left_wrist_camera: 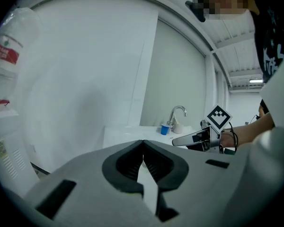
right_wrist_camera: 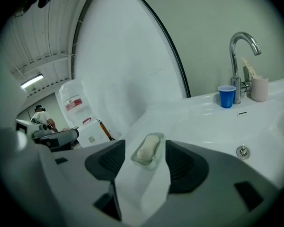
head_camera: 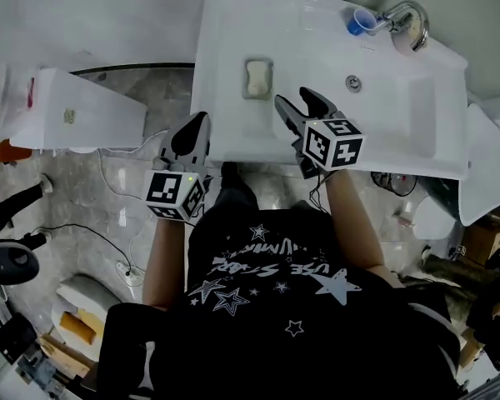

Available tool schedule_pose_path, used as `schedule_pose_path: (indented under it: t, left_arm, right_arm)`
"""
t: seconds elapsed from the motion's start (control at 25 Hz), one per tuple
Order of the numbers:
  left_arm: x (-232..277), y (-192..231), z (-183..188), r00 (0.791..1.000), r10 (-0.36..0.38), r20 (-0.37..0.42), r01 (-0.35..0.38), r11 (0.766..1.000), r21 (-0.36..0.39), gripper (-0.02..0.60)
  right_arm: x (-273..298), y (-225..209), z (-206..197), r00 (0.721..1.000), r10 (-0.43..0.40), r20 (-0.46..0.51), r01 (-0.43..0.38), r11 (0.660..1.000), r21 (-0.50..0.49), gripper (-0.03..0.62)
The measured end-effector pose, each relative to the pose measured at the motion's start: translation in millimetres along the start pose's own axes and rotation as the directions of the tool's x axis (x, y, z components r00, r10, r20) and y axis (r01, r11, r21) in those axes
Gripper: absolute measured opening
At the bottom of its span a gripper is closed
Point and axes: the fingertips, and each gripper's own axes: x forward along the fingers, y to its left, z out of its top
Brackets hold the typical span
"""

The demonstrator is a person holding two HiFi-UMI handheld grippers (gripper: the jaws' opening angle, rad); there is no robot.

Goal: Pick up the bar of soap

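A pale bar of soap [head_camera: 257,77] lies in a grey-green dish [head_camera: 257,94] on the left deck of the white sink [head_camera: 233,132]. My right gripper [head_camera: 298,101] hovers over the sink's front part, just right of the dish, open and holding nothing. In the right gripper view the soap [right_wrist_camera: 148,148] and its dish [right_wrist_camera: 154,163] show ahead between the spread fingers [right_wrist_camera: 105,161]. My left gripper [head_camera: 201,120] hangs at the sink's front left edge, shut and empty. Its jaws meet at the tips in the left gripper view [left_wrist_camera: 143,143].
A chrome faucet [head_camera: 407,20], a blue cup [head_camera: 360,22] and a drain [head_camera: 352,82] are at the sink's far side. A beige cup [right_wrist_camera: 259,89] stands by the faucet [right_wrist_camera: 240,56]. A white cabinet [head_camera: 75,111] is at left. Cables [head_camera: 121,192] lie on the floor.
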Motion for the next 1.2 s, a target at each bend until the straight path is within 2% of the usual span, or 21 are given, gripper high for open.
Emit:
schedule_pose_path:
  t: [0.24,0.48,0.8,1.0,1.2]
  left_arm:
    - [23,21,-2,0.995,-0.097,-0.031,0.096,0.995,-0.008,0.011]
    - [51,43,1,0.982,-0.182,-0.049,0.182,0.983,-0.017,0.011]
    - [83,63,-3,0.962,-0.264,-0.068,0.261,0.964,-0.049,0.011]
    - [92,74,-8,0.956,-0.281,-0.08,0.276,0.959,-0.068,0.011]
    - [99,80,-10,0.95,-0.298,-0.092,0.292,0.954,-0.073,0.011]
  right_arm:
    - [31,5,-3,0.992,-0.099,-0.075,0.1,0.995,0.012,0.237]
    - [69,5,-7,0.965,-0.185,-0.186,0.194,0.98,0.035,0.213]
    - [99,-5,-31,0.902,-0.267,-0.338,0.312,0.946,0.086,0.209]
    - [109,-15,-40,0.851,-0.322,-0.416,0.379,0.924,0.06,0.18]
    - [114,-21,-45,0.793,-0.367,-0.486,0.432,0.902,0.024,0.188]
